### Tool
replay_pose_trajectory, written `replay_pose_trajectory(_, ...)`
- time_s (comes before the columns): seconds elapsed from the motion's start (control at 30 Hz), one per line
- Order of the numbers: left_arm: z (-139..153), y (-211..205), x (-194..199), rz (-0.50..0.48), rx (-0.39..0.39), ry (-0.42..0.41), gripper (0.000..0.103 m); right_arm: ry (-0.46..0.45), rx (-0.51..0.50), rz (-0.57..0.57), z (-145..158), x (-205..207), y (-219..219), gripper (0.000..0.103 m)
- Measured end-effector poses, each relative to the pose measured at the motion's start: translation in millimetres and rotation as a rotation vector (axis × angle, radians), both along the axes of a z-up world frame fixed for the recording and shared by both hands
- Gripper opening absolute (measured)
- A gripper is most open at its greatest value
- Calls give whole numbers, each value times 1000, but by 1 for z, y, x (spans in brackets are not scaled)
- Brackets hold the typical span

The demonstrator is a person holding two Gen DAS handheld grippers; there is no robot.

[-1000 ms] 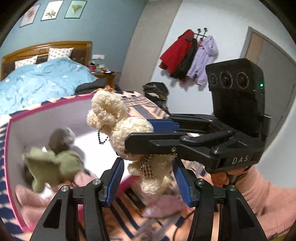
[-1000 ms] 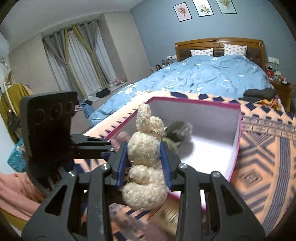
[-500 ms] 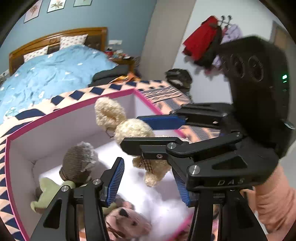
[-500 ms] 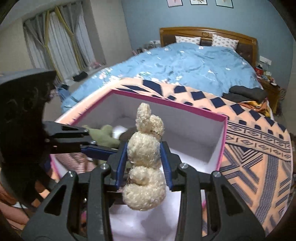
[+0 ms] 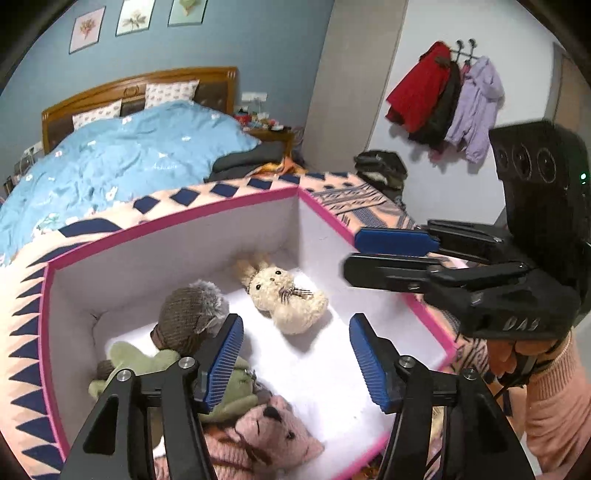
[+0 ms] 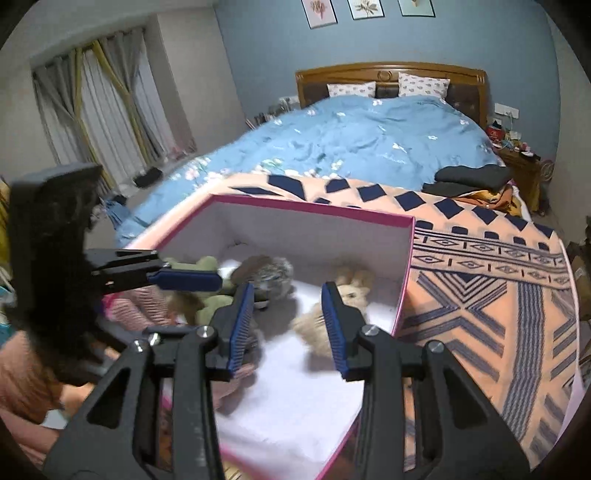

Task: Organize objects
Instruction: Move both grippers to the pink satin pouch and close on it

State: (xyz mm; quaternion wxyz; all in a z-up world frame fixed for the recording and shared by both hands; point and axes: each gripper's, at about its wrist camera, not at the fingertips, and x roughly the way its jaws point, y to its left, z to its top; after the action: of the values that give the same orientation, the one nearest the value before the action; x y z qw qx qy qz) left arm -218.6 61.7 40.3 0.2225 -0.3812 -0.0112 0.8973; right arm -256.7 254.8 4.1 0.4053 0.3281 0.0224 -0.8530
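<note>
Right gripper: jaws opening, nothing between them
Left gripper: opening, empty
Pink-rimmed box: cream bunny, hedgehog, green toy, pink bear

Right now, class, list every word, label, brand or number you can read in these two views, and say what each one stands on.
"DAS": raised letters on the black plastic body of the right gripper, seen in the left wrist view.
Faint script on the blue flowered quilt: too blurred to read.
Three framed botanical prints on the blue wall: no legible wording.
Nothing readable on the pink-edged cardboard box or the plush toys.
</note>
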Motion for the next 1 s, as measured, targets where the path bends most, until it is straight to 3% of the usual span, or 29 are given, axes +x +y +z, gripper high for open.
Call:
replay_pose_trajectory(0.2, 13, -15, 48, -71, 96, 67, 66, 21, -110, 53, 19, 51, 29, 47)
replay_pose_trajectory(0.3, 16, -14, 75, -110, 93, 97, 66, 38, -128, 79, 19, 80, 40, 48)
replay_pose_trajectory(0.43, 10, -3, 105, -170, 85, 104, 66, -7, -145, 103, 2, 110, 53, 52)
replay_pose_trajectory(0.73, -40, 24, 130, -235, 70, 1, 66, -130, -59, 59, -62, 148, 65, 52)
replay_pose_trajectory(1.0, -72, 37, 136, -240, 42, -67, 65, -144, 61, 34, -94, 158, 55, 51)
